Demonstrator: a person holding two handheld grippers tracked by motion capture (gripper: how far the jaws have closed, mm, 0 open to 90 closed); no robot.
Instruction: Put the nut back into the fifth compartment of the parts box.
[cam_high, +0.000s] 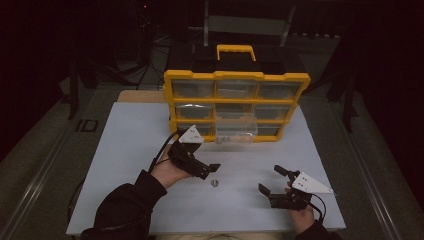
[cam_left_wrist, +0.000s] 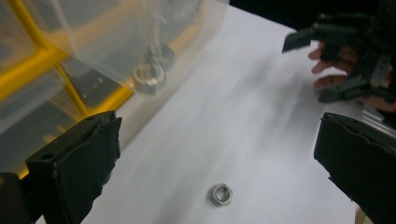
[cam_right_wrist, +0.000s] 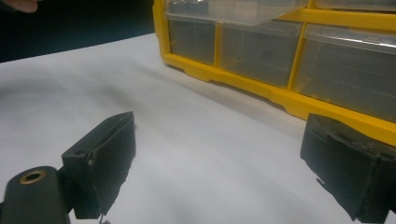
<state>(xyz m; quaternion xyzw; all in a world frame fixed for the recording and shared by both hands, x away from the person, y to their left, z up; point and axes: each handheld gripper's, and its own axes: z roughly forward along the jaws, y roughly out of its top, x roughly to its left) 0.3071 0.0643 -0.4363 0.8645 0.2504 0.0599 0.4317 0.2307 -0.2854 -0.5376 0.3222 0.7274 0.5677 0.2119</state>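
While both grippers' jaws gape empty, the pulled-out drawer (cam_high: 235, 131) holds nuts (cam_left_wrist: 149, 74).

Dark room, grey floor (cam_high: 45, 145)

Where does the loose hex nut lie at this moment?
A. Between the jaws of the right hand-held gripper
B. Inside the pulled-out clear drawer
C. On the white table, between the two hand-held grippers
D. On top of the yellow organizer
C: the hex nut lies bare on the white table, right of the open left hand-held gripper and left of the open right hand-held gripper, touched by neither.
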